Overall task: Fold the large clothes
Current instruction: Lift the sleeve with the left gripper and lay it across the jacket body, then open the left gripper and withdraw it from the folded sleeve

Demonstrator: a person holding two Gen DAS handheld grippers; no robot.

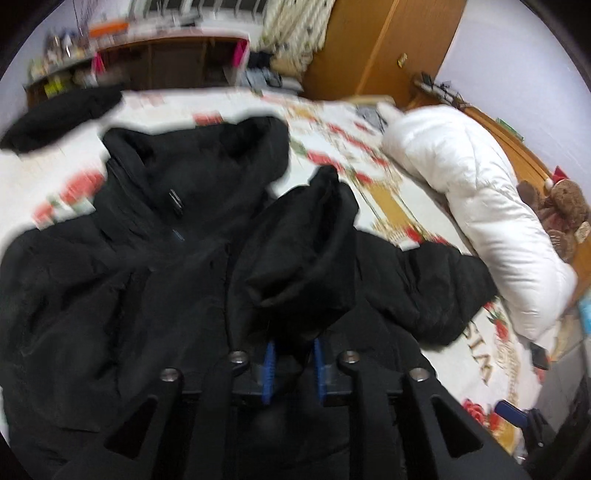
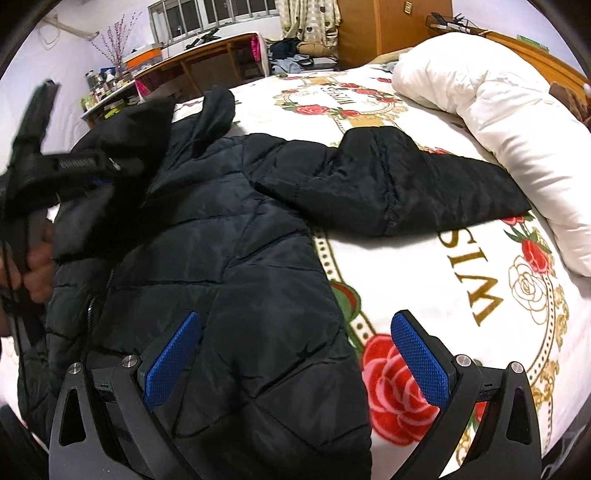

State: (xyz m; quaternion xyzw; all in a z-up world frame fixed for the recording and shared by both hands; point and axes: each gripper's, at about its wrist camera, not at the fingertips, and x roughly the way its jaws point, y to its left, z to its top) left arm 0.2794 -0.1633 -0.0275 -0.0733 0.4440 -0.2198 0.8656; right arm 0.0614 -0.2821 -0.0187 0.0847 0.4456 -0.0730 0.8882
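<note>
Jacket [image 2: 229, 258] spread on the bed [image 2: 424, 266], one sleeve [image 2: 399, 184] stretched right toward the duvet [image 2: 498, 110] along the bed's right edge. Beyond the bed, a desk [image 2: 207, 55] left, wardrobe [image 2: 369, 29] right

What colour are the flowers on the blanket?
Mostly red roses with green leaves, clearest in the right wrist view.
</note>
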